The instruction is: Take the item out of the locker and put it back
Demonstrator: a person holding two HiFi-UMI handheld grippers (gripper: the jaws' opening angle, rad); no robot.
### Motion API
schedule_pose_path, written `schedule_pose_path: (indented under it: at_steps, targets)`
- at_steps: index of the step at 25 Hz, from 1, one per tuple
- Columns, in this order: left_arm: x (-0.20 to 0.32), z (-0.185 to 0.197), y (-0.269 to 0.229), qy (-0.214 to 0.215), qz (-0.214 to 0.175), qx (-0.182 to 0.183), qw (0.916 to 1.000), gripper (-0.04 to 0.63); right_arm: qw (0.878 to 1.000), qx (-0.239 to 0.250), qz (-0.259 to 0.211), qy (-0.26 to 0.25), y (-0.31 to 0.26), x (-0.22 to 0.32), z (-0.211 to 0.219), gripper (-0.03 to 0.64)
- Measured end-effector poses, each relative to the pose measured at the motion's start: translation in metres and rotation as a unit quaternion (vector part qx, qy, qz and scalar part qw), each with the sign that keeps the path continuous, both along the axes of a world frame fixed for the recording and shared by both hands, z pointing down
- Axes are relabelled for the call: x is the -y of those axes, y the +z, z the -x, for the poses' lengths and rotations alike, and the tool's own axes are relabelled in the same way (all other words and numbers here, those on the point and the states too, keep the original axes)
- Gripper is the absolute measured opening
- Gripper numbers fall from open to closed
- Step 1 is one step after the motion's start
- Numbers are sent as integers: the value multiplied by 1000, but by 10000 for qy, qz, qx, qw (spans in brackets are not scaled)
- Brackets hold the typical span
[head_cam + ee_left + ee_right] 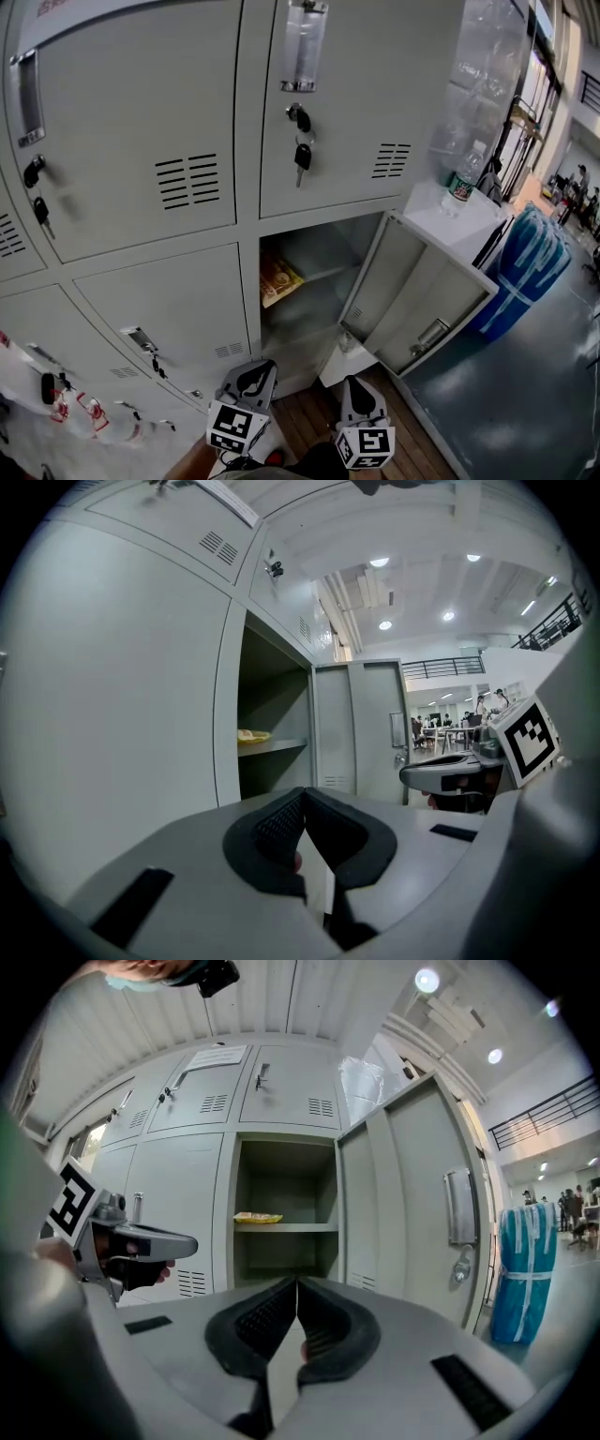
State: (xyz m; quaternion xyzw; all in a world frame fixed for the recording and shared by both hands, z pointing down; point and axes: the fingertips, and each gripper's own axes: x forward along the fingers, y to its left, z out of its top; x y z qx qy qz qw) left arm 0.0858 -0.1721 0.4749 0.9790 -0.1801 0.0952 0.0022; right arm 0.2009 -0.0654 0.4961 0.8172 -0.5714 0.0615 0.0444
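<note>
yellow packet (278, 278) lies flat on the shelf (286, 1227) inside the open locker compartment (314, 305), toward the shelf's left side and partly behind the left frame in the head view. neither gripper touches it. the compartment's door (427, 300) stands swung out to the right, its inner face and latch showing

the left gripper (302, 795) is held low in front of the lockers, well short of the opening, with its two dark padded jaws pressed together at the tips and nothing between them. the right gripper (296, 1282) sits just beside it, also low and outside the compartment, facing the opening almost straight on. its jaws are closed tip to tip and empty. each gripper shows at the edge of the other's view, held in a hand, with its marker cube facing up

the neighbouring locker doors are closed, and keys (302, 155) hang from the lock of the door above the open compartment. a plastic bottle (462, 183) with a green label stands on a white surface to the right of the lockers, and a blue wrapped roll (530, 267) stands on the floor beyond the door
</note>
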Motion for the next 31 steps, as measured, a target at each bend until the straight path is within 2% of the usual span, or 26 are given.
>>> schedule_pose_path:
  at_steps: [31]
  targets:
    - [-15,-3,1,27,-70,68,9999,21,9999,-7,40,-130,4,-10,7,20]
